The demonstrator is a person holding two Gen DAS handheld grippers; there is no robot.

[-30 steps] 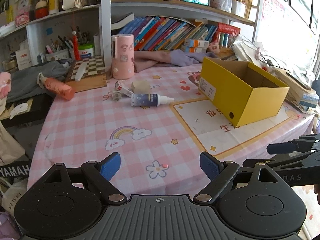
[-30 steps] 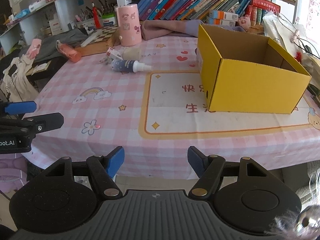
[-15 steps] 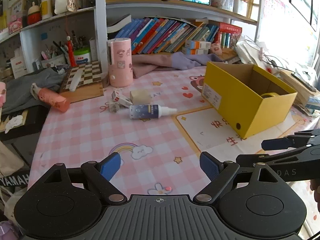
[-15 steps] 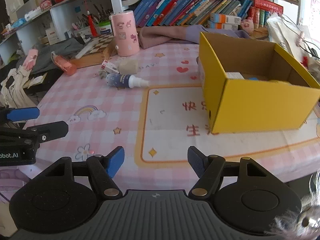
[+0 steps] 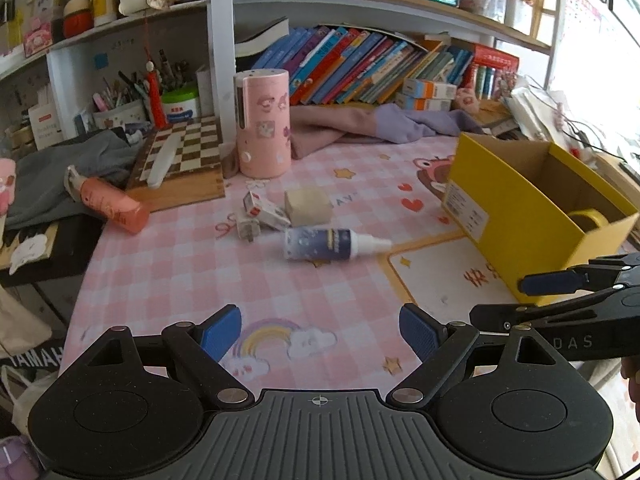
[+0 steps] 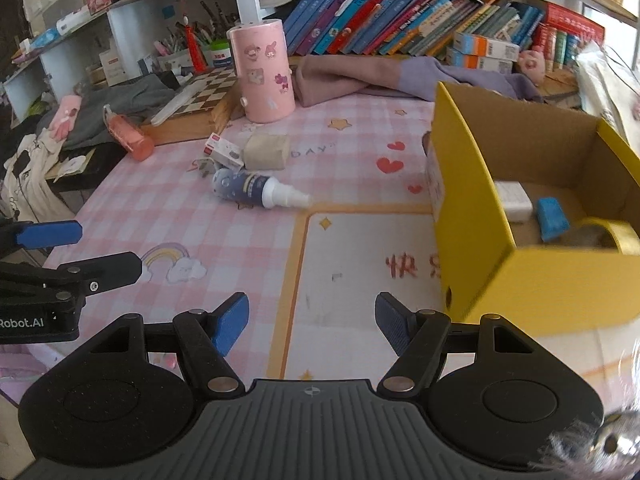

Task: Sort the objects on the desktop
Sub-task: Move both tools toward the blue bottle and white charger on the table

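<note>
A dark blue spray bottle lies on its side on the pink checked tablecloth, with a beige block, a small white-and-red carton and a small plug just behind it. An orange bottle lies at the left edge. The yellow box stands on the right and holds a tape roll, a blue piece and a white piece. My left gripper and right gripper hover open and empty over the near table.
A tall pink cylinder stands at the back beside a chessboard. Folded pink and purple cloth and a row of books line the back. Grey clothing drapes off the left side.
Both grippers have travelled forward over the table, so the bottle cluster and yellow box look nearer. The box's contents have come into sight. Neither jaw opening has changed.
</note>
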